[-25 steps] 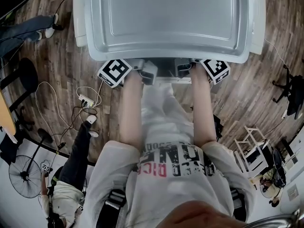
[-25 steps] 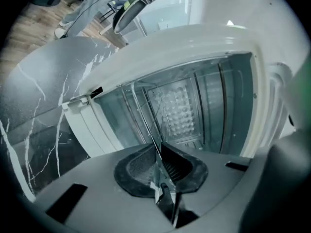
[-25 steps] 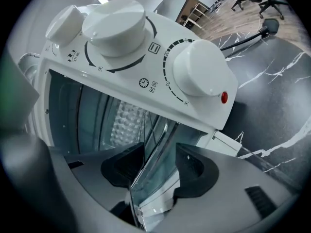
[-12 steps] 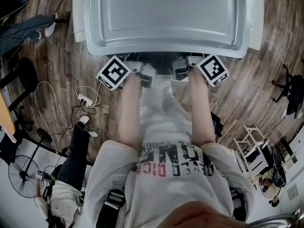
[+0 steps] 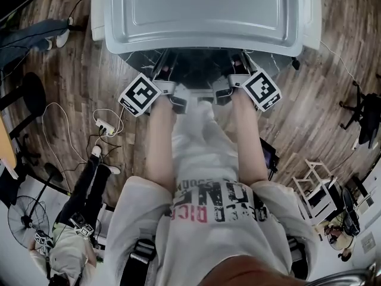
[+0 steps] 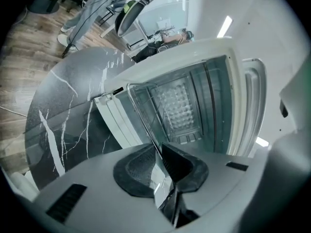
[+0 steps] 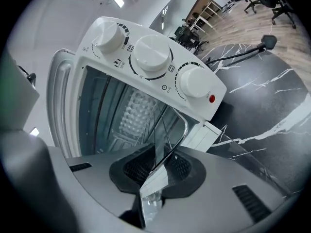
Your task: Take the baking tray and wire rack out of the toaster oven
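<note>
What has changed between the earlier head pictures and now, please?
The right gripper has just been closing its jaws and now pinches the rim of what seems to be the baking tray, which the left gripper pinches too. Both grippers have drawn back from the toaster oven: its near edge hid their jaws before; now dark table shows between. Unchanged: both arms stretched forward, side by side.

Office-style workroom, not a kitchen. Wood floor (image 5: 71, 76), wheeled office chair (image 5: 364, 118). Floor fan (image 5: 24, 216), power strip (image 5: 107, 126), loose cables (image 5: 65, 130).
</note>
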Motion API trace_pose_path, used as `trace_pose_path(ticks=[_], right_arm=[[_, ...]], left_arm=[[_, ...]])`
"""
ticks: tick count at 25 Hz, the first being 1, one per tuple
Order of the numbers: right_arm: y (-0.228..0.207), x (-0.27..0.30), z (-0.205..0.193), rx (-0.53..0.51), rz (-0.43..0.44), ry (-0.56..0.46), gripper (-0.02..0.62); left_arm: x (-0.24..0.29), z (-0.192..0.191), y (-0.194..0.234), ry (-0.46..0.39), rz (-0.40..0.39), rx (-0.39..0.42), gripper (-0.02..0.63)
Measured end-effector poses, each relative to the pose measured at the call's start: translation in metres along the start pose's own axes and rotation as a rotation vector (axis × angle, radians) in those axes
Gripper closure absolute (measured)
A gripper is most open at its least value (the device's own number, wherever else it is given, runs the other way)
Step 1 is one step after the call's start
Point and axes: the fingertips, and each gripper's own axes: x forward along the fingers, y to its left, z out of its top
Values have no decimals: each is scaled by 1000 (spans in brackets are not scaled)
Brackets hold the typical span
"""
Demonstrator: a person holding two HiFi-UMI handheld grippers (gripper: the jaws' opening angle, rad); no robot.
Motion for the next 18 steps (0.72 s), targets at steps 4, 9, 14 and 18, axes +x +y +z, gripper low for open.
trace_pose_path(ticks=[4, 9, 14, 18], right_arm=[[-6, -2, -4, -1, -3, 21, 551], [-7, -9, -9, 3, -7, 40, 551], [-8, -11, -11, 7, 1, 49, 552], [-9, -11, -12, 6, 11, 54, 554]], left_arm=[[-1, -4, 5, 0, 14, 7, 565], [-9, -8, 7, -6, 24, 11, 563], [-10, -7, 9, 1, 29, 21, 551], [-7, 1, 11, -9, 39, 53, 543]])
